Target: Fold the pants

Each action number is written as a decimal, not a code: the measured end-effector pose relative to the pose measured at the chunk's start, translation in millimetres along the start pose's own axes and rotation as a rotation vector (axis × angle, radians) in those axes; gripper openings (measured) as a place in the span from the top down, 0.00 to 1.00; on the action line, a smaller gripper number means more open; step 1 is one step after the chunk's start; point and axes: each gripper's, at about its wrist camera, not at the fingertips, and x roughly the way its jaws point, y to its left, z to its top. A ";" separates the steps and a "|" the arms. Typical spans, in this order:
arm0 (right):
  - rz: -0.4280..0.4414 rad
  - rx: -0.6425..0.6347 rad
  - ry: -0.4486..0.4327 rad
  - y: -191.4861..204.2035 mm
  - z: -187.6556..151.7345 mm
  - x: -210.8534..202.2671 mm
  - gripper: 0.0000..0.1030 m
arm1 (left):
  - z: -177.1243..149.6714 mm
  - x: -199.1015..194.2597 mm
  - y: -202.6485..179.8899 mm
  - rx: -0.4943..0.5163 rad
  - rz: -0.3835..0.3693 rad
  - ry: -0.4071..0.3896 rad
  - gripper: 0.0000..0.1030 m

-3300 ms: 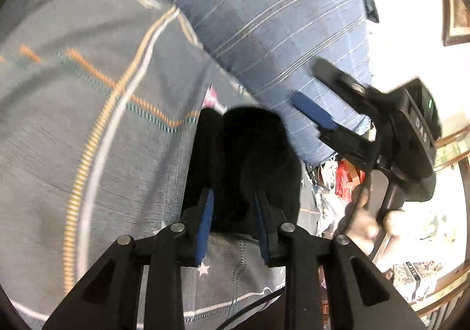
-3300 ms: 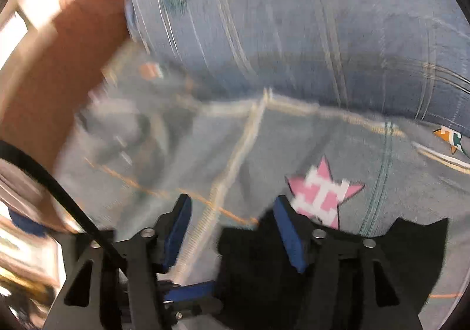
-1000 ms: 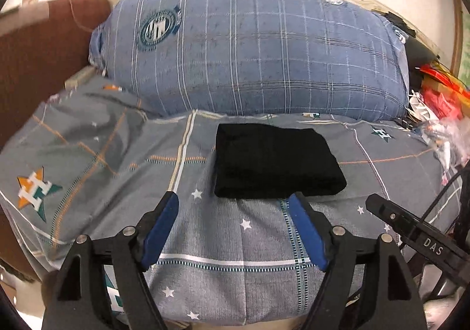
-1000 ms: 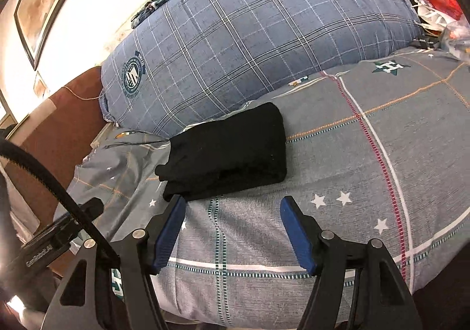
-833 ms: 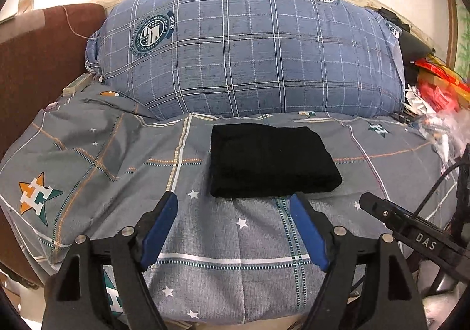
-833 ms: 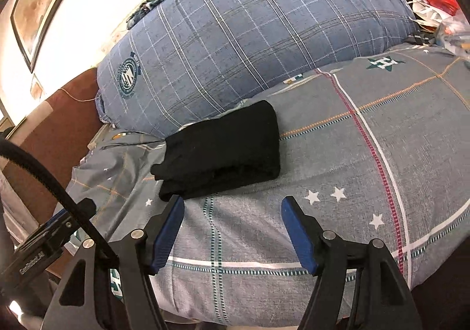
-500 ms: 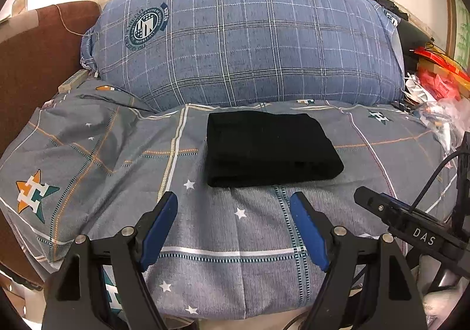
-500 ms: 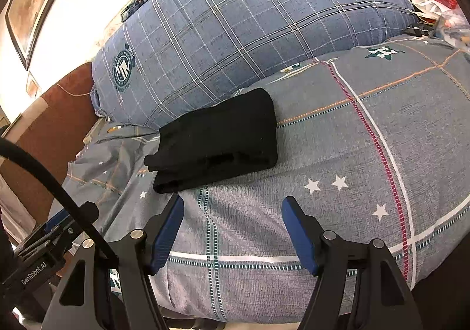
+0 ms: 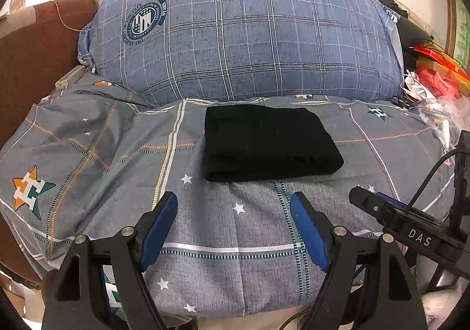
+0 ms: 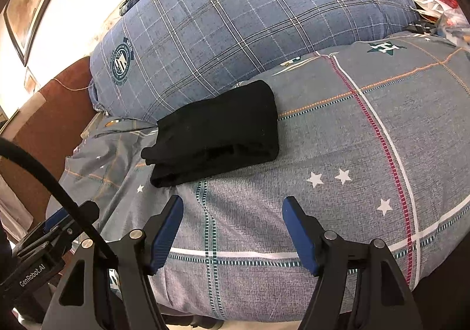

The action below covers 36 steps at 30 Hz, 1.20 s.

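The black pants (image 9: 267, 142) lie folded into a compact rectangle on the grey star-print bedspread (image 9: 117, 153), just in front of the big blue plaid pillow. They also show in the right wrist view (image 10: 217, 130). My left gripper (image 9: 233, 206) is open and empty, held back from the pants near the bed's front edge. My right gripper (image 10: 232, 209) is open and empty too, also short of the pants. The right gripper shows at the right of the left wrist view (image 9: 390, 215), and the left gripper at the lower left of the right wrist view (image 10: 58, 227).
A large blue plaid pillow (image 9: 246, 36) stands behind the pants. A brown headboard (image 9: 32, 53) is at the left. Red and white clutter (image 9: 434, 86) is piled at the right. The bedspread's front edge (image 9: 235, 309) drops off below the grippers.
3.3 s ago both grippers were down at the black pants. Since then both have let go, opened wide and pulled back. Over the last second they drew back slightly more.
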 end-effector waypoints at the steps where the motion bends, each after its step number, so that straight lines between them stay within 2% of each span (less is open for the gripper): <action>1: -0.001 0.000 0.001 -0.4 -0.3 0.0 0.27 | -0.1 0.5 0.4 0.000 -0.001 0.001 0.24; 10: -0.005 0.002 0.016 -1.9 -2.2 5.9 0.27 | -3.5 8.9 1.8 0.001 -0.005 0.025 0.24; 23: 0.004 0.026 0.040 -12.6 -3.5 22.0 0.27 | -11.8 41.6 14.4 -0.047 -0.026 0.119 0.24; 27: 0.018 0.023 -0.031 -14.1 10.1 8.4 0.26 | -3.6 54.2 46.7 -0.159 -0.080 0.129 0.24; 29: 0.013 0.006 -0.051 -14.7 22.3 4.6 0.23 | 3.9 64.3 61.5 -0.204 -0.106 0.145 0.24; 34: 0.012 0.014 -0.034 -29.8 57.2 15.3 0.22 | 29.7 97.6 81.0 -0.285 -0.251 0.218 0.24; 36: 0.024 0.031 -0.020 -36.4 69.3 23.6 0.22 | 40.4 113.2 82.2 -0.284 -0.288 0.230 0.24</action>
